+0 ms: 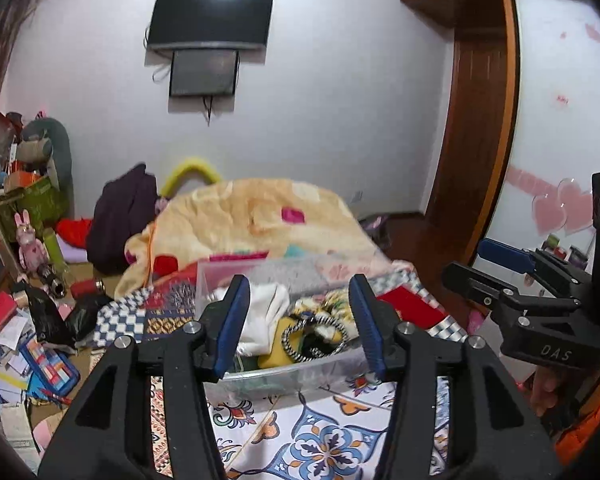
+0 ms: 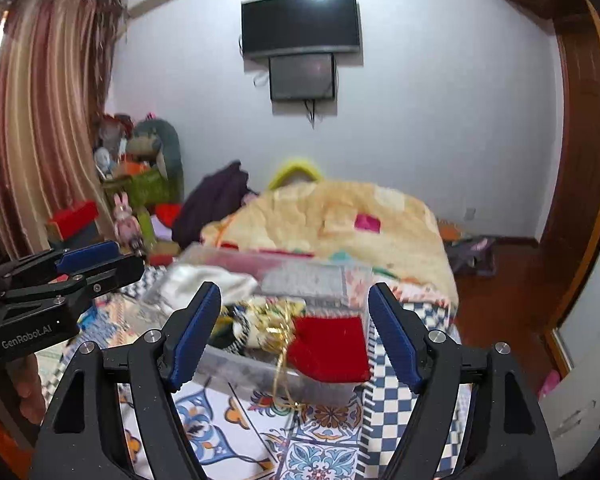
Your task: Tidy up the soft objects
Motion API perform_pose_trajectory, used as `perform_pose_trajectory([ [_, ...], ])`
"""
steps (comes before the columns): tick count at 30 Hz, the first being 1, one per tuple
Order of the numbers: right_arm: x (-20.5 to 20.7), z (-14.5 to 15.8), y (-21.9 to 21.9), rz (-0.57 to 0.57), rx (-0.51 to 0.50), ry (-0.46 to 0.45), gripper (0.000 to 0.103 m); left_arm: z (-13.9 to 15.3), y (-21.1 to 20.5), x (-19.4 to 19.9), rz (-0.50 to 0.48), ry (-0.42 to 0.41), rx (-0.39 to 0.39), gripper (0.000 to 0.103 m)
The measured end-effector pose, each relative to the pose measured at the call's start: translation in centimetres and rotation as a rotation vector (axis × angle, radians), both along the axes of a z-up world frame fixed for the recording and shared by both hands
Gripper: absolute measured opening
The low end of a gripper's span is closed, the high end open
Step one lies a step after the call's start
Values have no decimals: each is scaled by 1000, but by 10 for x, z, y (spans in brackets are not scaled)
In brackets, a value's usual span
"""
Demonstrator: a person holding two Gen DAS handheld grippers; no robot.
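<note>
On the body of my right gripper (image 1: 496, 264), seen from my left wrist at about three o'clock, I read the raised letters "DAS". From my right wrist, the side of my left gripper (image 2: 100, 258) at nine o'clock carries white lettering, "GenRobot.AI". I can read no other writing; the boxes and papers on the floor are too small and blurred.

My left gripper (image 1: 300, 316) stands with its blue pads apart and nothing between them. My right gripper (image 2: 296, 332) is spread wider, also holding nothing. Both point at the clear plastic bin (image 1: 268, 380) that sits on the patterned bedspread (image 1: 324, 440) at twelve o'clock, just beyond my fingertips.

Inside the bin lie the soft things: a white cloth (image 1: 264, 316) at the left, a black-and-white braided piece (image 1: 312, 336) on something yellow in the middle. The red fabric piece (image 2: 328, 352) hangs over the bin's right near rim, with gold ribbon (image 2: 280, 364) trailing down the front wall; only my right wrist shows that ribbon clearly.

My left wrist alone shows the floor clutter (image 1: 24, 336) at eight o'clock and the pink heart stickers (image 1: 560, 208) on a white door panel at three. My right wrist alone shows the striped curtain (image 2: 40, 120) at ten o'clock. Both see the wall-mounted screen (image 1: 210, 16) at twelve.
</note>
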State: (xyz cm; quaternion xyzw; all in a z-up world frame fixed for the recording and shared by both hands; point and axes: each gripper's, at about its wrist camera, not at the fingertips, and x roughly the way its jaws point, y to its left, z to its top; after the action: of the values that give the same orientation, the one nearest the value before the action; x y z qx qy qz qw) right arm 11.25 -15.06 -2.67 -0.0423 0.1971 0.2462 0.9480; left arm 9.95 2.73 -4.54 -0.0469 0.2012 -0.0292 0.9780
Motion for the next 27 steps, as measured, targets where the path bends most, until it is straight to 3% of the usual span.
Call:
perform_pose_trajectory([
  [2,-11,12,-3,0,15,-39,83,12,0,-13,0,-43,-2,60],
  [7,-35,30,-6,12,32,-119,86,35,-6,-43,3,-137,18,70],
  [12,-50,39,-8,12,56,-164,103,48,-8,-66,2,-189,9,92],
  [18,-52,40,-7,10,72,-173,103,53,-13,-79,25,-217,41,99],
  [27,-61,37,-7,1,66,-182,103,51,-14,-83,25,-212,28,101],
])
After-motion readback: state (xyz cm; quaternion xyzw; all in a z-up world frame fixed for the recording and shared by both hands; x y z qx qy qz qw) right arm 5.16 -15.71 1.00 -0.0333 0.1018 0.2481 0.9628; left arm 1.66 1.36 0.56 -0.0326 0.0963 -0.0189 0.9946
